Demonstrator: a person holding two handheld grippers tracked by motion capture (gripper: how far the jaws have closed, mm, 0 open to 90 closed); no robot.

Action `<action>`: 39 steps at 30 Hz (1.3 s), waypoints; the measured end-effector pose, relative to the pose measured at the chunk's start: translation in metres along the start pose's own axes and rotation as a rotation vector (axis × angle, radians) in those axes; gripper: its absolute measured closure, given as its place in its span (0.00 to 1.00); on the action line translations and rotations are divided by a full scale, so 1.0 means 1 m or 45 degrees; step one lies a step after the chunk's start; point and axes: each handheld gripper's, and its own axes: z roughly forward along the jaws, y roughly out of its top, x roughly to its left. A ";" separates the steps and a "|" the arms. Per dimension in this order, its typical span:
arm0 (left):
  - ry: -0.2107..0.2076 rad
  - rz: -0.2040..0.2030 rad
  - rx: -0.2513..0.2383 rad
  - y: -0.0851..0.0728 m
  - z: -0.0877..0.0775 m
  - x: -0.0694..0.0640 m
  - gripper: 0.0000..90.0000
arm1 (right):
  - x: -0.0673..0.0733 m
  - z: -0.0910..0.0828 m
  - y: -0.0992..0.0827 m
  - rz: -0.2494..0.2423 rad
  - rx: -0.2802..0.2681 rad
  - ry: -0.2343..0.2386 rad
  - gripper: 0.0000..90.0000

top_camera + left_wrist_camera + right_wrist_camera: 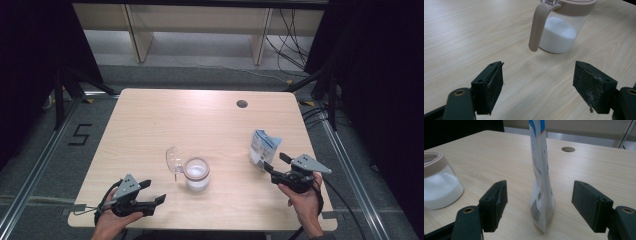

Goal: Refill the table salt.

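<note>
Both tools released, nothing gripped. Left gripper [153,192] parked low at near-left corner of table [150,120], jaws wide apart and pointed toward jar [197,173]; clear wood between pads and glass in left gripper view, so no contact. Jar [564,27] standing upright near table middle, roughly a third full of white granules [557,35], pinkish collar round the mouth with a handle [537,27] hanging down the near side; clear hinged lid [173,160] flipped back to the left, mouth open, probably left that way to take a pour. Right gripper [276,165] at near-right, jaws spread on either side of pouch [541,185], pads [589,202] well clear of both faces, so pouch standing on its own base rather than held. Pouch [263,148] white and blue, upright, top looks torn or pinched open, set well right of jar. Seen edge-on in right gripper view, thin faces toward the pads: sensible line-up for a squeeze across the flat sides. Jar [439,182] visible off to the left there, apart from pouch. Judgement: either about to grab the pouch or just set it down, cannot tell which from this alone. Risk if gripping: soft pouch buckling or tipping if pinched too high or off-centre. Left tool idle, plausibly placed to steady jar by handle later.
</note>
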 end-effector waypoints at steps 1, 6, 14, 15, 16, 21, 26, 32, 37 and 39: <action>0.004 0.001 0.001 0.000 0.000 0.000 0.26 | -0.001 0.000 0.000 -0.017 -0.002 0.005 0.33; -0.001 -0.003 -0.004 0.000 0.000 0.000 0.26 | 0.002 -0.003 -0.001 -0.017 0.007 0.022 0.32; -0.002 -0.002 -0.004 0.001 0.000 0.000 0.26 | 0.007 -0.008 -0.005 0.021 0.024 0.033 0.31; 0.002 -0.002 -0.003 0.001 0.001 0.000 0.26 | 0.008 -0.009 -0.005 0.031 0.030 0.030 0.31; -0.001 -0.014 -0.001 0.001 0.001 -0.001 0.26 | 0.006 -0.010 -0.005 0.013 0.034 0.046 0.31; 0.000 -0.011 0.005 0.001 0.001 0.000 0.27 | 0.010 -0.013 -0.008 0.057 0.042 0.050 0.30; 0.000 -0.011 0.008 0.001 0.001 0.000 0.26 | 0.010 -0.014 -0.010 0.043 0.041 0.072 0.28; -0.001 -0.012 0.006 0.001 0.001 0.000 0.27 | 0.010 -0.017 -0.013 -0.012 0.067 0.069 0.24; -0.002 -0.017 0.000 0.001 0.001 -0.001 0.27 | 0.014 -0.019 -0.016 0.055 0.089 0.092 0.19; -0.001 -0.012 0.006 0.001 0.001 0.000 0.27 | 0.017 -0.021 -0.016 0.078 0.110 0.070 0.18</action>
